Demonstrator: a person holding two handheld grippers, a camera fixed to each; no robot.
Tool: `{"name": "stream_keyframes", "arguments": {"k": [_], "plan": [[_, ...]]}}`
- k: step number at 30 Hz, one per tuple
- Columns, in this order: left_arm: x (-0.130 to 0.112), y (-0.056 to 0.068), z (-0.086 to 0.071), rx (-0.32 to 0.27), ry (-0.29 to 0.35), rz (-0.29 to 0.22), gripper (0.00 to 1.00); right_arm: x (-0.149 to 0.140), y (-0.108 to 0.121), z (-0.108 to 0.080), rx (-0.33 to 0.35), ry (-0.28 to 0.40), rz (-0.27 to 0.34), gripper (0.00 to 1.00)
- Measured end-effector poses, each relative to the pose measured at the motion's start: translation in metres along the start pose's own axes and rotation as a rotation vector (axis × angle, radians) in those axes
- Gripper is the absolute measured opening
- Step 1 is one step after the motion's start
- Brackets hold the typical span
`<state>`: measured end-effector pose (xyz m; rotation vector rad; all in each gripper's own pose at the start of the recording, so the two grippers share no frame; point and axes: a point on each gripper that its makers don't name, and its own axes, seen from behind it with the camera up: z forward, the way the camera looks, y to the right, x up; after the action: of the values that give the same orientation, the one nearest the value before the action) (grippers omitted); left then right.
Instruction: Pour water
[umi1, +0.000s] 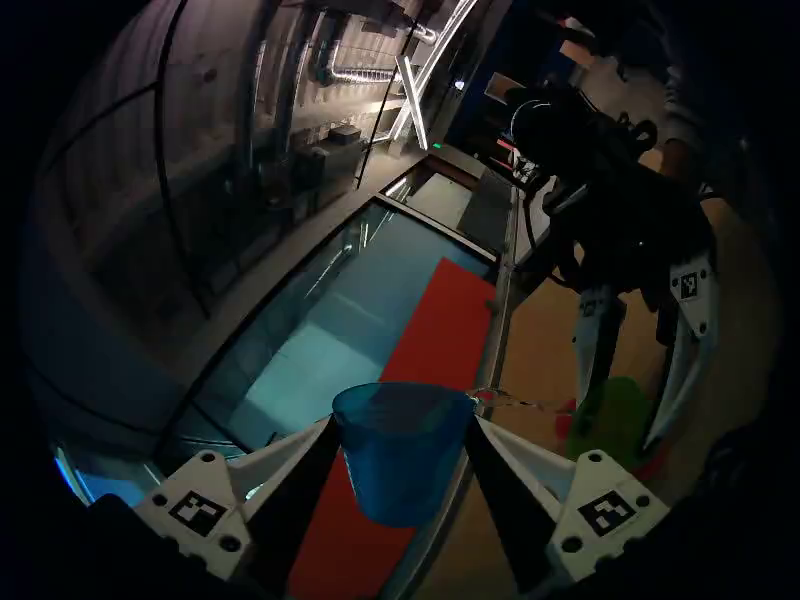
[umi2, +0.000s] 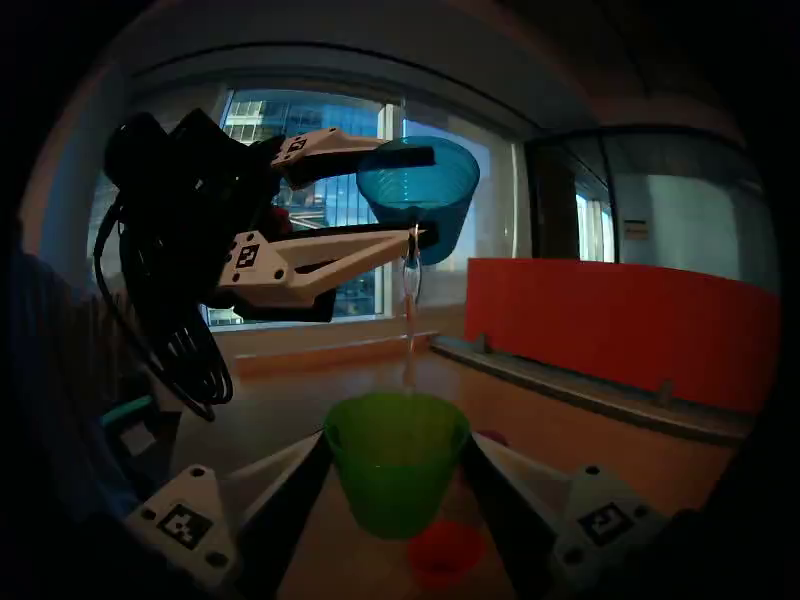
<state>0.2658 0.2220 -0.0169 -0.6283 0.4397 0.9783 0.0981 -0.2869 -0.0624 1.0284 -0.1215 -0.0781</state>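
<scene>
Right gripper view has the left gripper clamped on the tilted blue cup, a thin water stream falling into the green cup gripped below by the right gripper, and a wobble or steeper tilt could send it past the rim.

Ahead and right of the right hand-held gripper, a long red panel along the far edge of a wooden worktop, a grey rail at its foot. Straight ahead, a window onto tall buildings. Just below the fingers, a small red round thing on the worktop. Beyond the left hand-held gripper, bright light strips and a silver duct.
</scene>
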Motion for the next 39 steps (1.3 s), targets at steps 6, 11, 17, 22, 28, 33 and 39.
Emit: {"name": "stream_keyframes", "arguments": {"k": [6, 11, 17, 22, 28, 33, 39], "plan": [[0.003, -0.004, 0.000, 0.006, 0.003, 0.032, 0.86, 0.000, 0.001, -0.001, -0.004, 0.002, -0.001, 0.91], [0.007, -0.008, 0.000, 0.014, 0.012, 0.052, 0.86, 0.000, 0.002, -0.002, -0.006, 0.003, -0.002, 0.91], [0.011, -0.008, -0.001, 0.015, 0.018, 0.088, 0.86, 0.002, 0.001, -0.003, -0.003, 0.004, -0.008, 0.91], [0.013, -0.009, -0.001, 0.019, 0.018, 0.111, 0.86, 0.001, 0.001, -0.003, -0.003, 0.003, -0.015, 0.91], [0.014, -0.012, -0.003, 0.023, 0.018, 0.136, 0.86, 0.002, 0.000, -0.004, -0.005, 0.003, -0.018, 0.91], [0.015, -0.014, -0.004, 0.026, 0.016, 0.157, 0.86, 0.004, 0.000, -0.004, -0.008, 0.008, -0.018, 0.91], [0.016, -0.016, -0.003, 0.026, 0.017, 0.188, 0.86, 0.005, -0.001, -0.004, -0.007, 0.009, -0.022, 0.91]]}}
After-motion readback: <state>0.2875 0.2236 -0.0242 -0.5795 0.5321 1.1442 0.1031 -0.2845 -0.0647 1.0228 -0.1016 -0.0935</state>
